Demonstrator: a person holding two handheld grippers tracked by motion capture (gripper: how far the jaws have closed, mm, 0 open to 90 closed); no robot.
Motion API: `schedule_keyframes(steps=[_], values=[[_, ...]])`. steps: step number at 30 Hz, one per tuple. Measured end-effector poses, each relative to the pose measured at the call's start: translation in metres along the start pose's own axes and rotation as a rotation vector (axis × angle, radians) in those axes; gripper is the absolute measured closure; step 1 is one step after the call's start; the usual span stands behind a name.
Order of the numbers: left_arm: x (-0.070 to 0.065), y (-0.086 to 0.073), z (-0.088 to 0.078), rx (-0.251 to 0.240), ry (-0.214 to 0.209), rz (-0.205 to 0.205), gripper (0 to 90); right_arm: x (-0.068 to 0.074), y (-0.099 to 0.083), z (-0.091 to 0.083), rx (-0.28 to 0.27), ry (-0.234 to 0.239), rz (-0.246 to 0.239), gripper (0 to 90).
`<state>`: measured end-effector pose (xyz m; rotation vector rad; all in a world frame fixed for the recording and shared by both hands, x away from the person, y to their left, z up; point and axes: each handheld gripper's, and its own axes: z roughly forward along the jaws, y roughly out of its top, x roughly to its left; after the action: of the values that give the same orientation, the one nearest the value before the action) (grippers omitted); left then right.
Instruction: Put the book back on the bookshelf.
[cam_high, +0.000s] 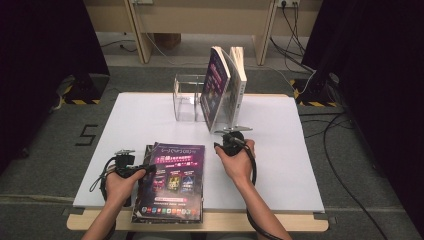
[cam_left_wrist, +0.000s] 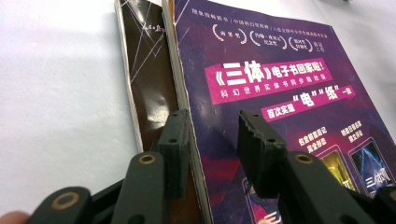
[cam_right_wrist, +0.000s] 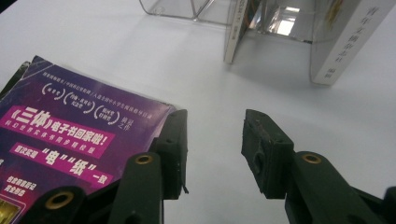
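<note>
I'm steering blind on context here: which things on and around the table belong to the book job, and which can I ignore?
In the job:
purple book on top of the flat stack
dark book under it
clear stand
two upright books leaning at it
left gripper
right gripper

Lying about:
floor cables
wooden frame behind the table

Two stacked books (cam_high: 170, 182) near — upright books (cam_high: 225, 87) behind (in holder (cam_high: 187, 97)).

Both hand-held grippers (cam_high: 131, 169) (cam_high: 226, 144) part-open
</note>
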<state>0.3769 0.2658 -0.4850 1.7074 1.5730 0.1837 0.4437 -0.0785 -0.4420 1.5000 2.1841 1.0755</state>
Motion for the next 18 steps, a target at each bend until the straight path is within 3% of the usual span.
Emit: schedule_keyframes(steps=[11,15,18], values=[[-0.005,-0.003,-0.003,0.01,0.021,0.015,65.1,0.005,-0.006,0.011,0.048,0.028,0.008,59.9],[-0.011,-0.008,0.0,0.042,-0.05,-0.001,67.3,0.007,-0.008,0.015,0.066,0.043,0.013,59.5],[-0.02,-0.011,0.001,0.053,-0.064,0.018,67.0,0.008,-0.01,0.017,0.08,0.057,0.02,58.9]])
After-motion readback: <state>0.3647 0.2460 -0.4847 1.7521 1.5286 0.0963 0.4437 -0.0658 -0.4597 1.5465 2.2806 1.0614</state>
